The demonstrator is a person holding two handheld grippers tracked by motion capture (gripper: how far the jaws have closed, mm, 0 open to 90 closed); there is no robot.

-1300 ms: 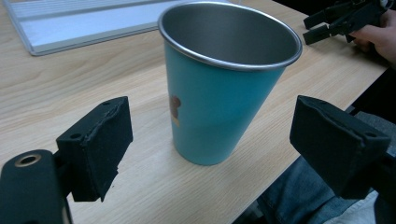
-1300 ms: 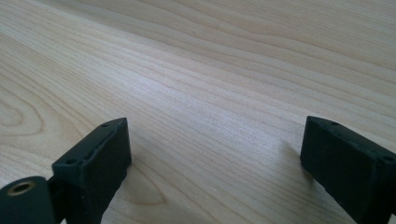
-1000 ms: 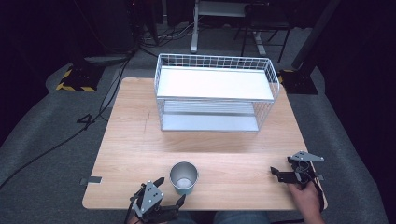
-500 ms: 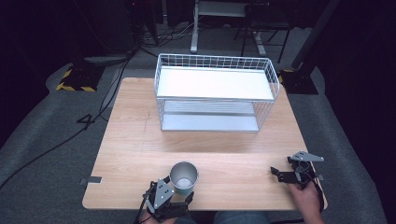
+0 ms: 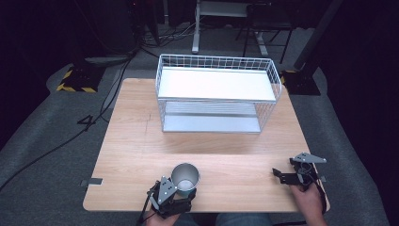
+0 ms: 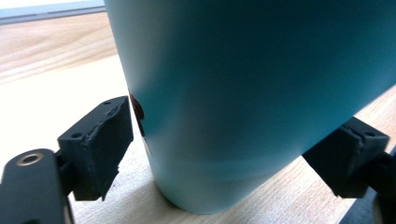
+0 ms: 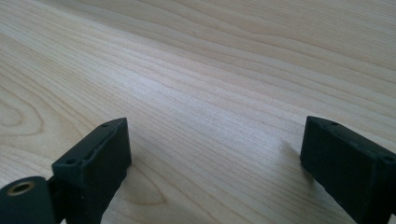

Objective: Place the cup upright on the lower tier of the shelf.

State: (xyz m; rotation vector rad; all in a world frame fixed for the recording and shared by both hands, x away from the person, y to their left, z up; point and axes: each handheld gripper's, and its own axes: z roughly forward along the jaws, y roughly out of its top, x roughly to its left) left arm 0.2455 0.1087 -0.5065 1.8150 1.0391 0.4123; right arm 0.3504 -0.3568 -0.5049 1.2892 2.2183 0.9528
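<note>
Beyond your 1 teal cup (image 5: 185, 178) stands 1 white wire rack (image 5: 217, 94). Your left gripper (image 5: 170, 194) straddles the cup, jaws apart; your right gripper (image 5: 297, 175) gapes, empty.

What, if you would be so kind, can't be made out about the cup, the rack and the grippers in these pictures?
- Cup: left gripper view cuts off its rim; whether the jaws touch it is unclear.
- Cup's contents: high view too small to tell.
- Wire rack: its upper shelf hides part of the lower one.
- Right gripper: small in high view; its own view shows jaws apart over bare table.
</note>
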